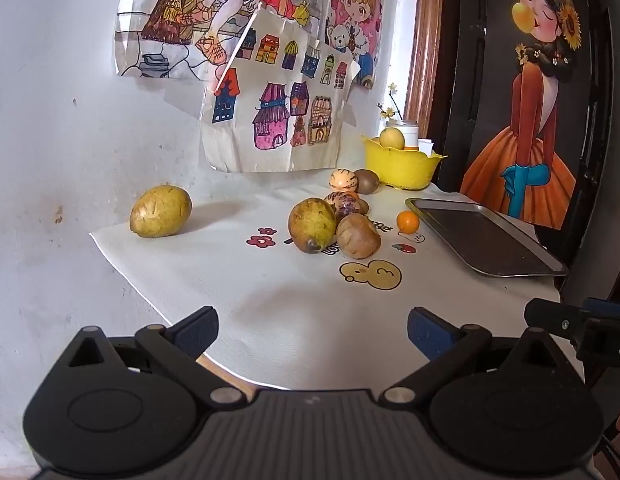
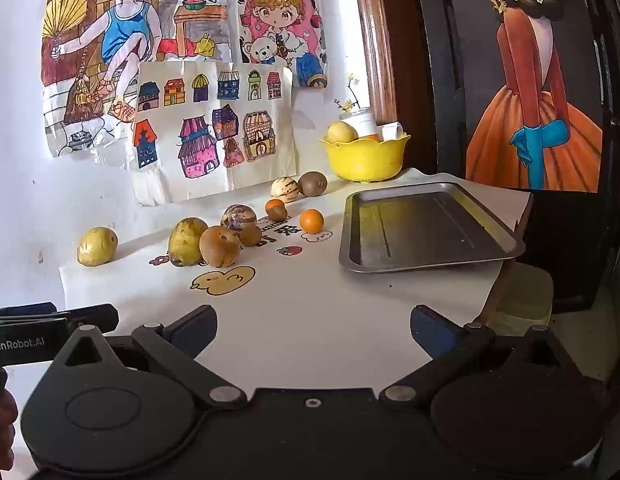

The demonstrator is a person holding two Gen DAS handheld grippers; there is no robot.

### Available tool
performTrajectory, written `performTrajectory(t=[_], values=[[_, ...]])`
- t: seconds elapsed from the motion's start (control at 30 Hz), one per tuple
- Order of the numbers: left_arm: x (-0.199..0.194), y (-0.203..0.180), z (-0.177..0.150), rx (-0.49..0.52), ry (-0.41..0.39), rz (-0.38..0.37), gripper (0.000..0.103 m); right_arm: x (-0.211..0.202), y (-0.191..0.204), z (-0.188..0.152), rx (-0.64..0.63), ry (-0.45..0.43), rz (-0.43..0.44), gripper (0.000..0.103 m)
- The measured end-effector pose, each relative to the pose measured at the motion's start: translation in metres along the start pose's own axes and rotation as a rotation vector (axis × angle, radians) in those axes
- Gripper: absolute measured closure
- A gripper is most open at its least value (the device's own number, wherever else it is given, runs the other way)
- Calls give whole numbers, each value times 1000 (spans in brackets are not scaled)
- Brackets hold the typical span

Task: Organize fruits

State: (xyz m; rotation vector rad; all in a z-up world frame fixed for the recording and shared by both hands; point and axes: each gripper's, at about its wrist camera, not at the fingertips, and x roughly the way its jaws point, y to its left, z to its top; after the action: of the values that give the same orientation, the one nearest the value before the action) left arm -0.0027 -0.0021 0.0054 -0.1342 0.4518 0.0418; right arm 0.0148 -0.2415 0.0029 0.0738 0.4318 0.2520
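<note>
Both hand-held grippers, left (image 1: 312, 330) and right (image 2: 314, 330), hang over the near edge of the table (image 2: 310, 312) with jaws spread wide, holding nothing. Fruits lie loose on the white cloth: a yellow one (image 2: 97, 246) apart at left, a cluster (image 2: 214, 240) mid-table, an orange (image 2: 311, 221) beside the metal tray (image 2: 426, 226). Behind stands a yellow bowl (image 2: 364, 160).

Bright, sharp, perhaps slightly overexposed; fisheye-warped edges.

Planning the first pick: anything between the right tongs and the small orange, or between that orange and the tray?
Nothing visible. Bare cloth lies between the open right tongs and the orange; the orange stands apart, beside the tray.
</note>
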Motion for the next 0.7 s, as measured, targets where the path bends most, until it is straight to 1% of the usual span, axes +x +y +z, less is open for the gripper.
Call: performTrajectory(t=[0.7], values=[[-2,1,0,12,-3,7,0,1,1,0,-1,3,-1,0]])
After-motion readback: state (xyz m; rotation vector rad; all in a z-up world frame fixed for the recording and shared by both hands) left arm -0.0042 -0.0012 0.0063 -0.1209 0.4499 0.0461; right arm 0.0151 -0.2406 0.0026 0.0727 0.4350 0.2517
